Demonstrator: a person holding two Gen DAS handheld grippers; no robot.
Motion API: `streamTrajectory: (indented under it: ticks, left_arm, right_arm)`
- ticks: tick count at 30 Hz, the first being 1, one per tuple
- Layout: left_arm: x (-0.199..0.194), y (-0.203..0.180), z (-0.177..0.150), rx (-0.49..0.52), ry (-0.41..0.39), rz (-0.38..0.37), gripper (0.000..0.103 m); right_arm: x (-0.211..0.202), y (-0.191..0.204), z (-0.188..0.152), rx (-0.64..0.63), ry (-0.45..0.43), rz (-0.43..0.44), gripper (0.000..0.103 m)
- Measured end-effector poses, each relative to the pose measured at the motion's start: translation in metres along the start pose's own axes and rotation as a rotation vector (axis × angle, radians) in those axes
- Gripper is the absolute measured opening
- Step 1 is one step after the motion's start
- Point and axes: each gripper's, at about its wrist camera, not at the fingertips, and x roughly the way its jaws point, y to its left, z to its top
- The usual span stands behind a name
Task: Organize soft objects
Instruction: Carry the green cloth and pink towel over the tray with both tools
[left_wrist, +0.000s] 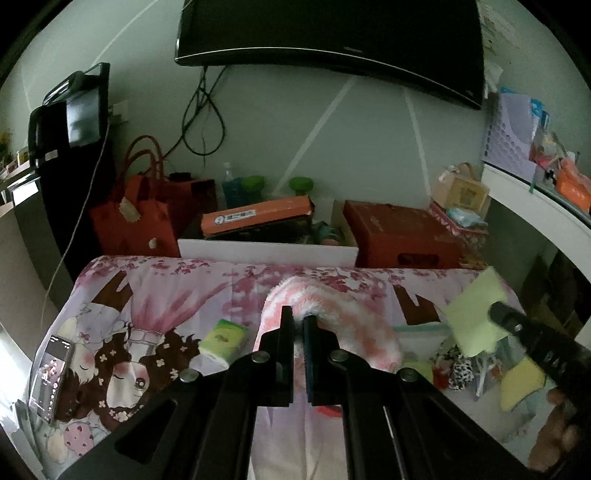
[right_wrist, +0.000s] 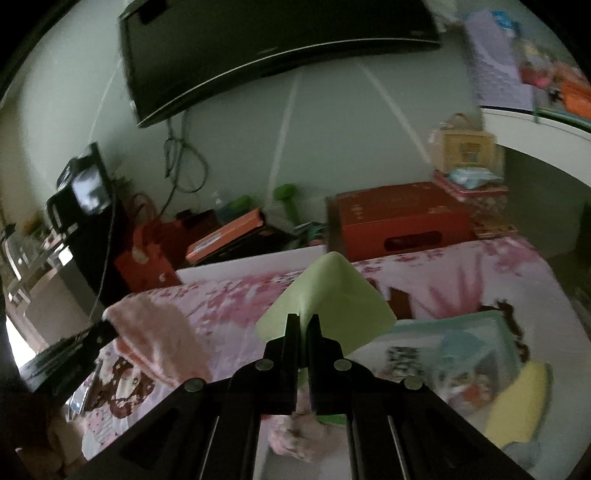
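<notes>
Boxes crowd the far end of the bed (left_wrist: 236, 291): an orange box (left_wrist: 256, 216), a big red box (left_wrist: 402, 230) and a red bag (left_wrist: 136, 218). Your left gripper (left_wrist: 298, 325) is pinched tight on a fluffy pink cloth (left_wrist: 332, 314), held up over the bed. Your right gripper (right_wrist: 303, 326) is pinched tight on a light green cloth (right_wrist: 332, 295), also up in the air. Below them lie a phone (left_wrist: 51, 373), a small green tissue pack (left_wrist: 223, 338) and a yellow cloth (right_wrist: 524, 398).
</notes>
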Motion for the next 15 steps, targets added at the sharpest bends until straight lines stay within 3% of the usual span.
streamTrajectory:
  ticks: [7,15]
  left_arm:
    - [-0.004,-0.023,0.002,0.029,-0.018,-0.041,0.004]
    - [0.003,-0.069,0.000,0.087,-0.020,-0.153,0.004]
  right_arm:
    - [-0.025,-0.056,0.007,0.102,-0.038,-0.095,0.004]
    - [-0.026,-0.096,0.007,0.179,-0.021,-0.164,0.004]
